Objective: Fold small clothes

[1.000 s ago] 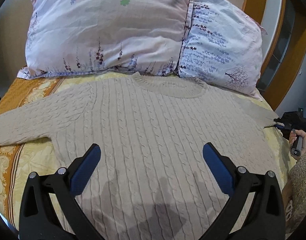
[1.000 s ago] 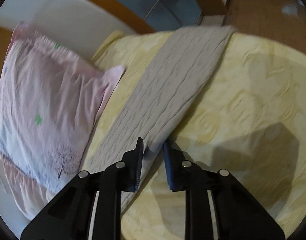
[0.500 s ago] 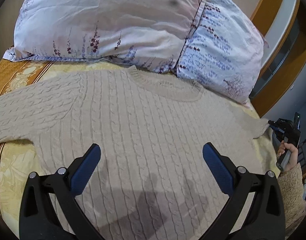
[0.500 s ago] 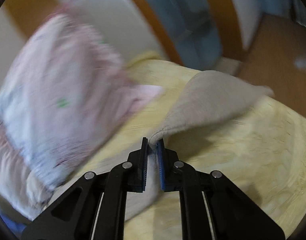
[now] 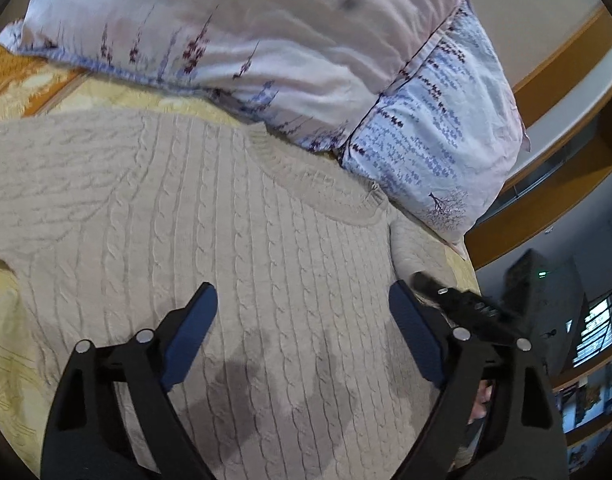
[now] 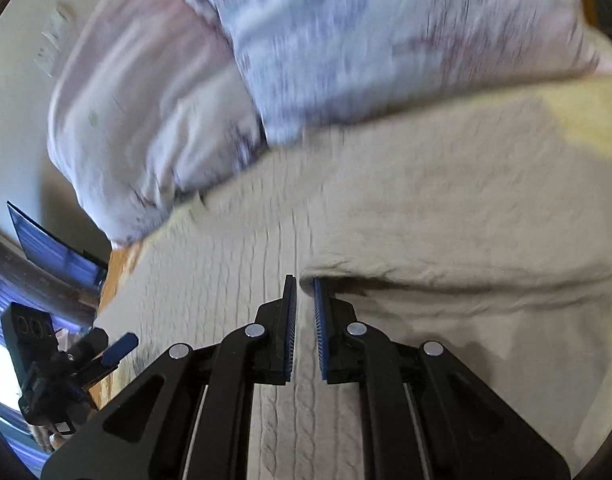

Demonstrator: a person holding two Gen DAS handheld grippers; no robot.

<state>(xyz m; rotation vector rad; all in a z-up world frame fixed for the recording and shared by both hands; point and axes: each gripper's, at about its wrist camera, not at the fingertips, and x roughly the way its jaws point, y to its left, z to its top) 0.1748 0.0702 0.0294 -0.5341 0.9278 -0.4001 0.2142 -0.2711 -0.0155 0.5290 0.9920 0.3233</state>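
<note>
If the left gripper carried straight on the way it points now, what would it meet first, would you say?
Most likely the sweater: the left gripper points down at its cable-knit front, jaws open and empty. Depth is hard to judge.

There is one cable-knit sweater (image 5: 241,248), beige in colour, and it has one round neckline (image 5: 326,192). One sleeve (image 5: 45,160) of it is spread out to the side. There are two pillows: one pink pillow (image 5: 245,32) and one light blue pillow (image 5: 438,140), both with a printed pattern. There is one bed (image 5: 21,80) with a yellow cover. There are two hand-held grippers: the left hand-held gripper (image 5: 301,340) and the right hand-held gripper (image 6: 304,320). Each has two fingers with blue pads.
</note>
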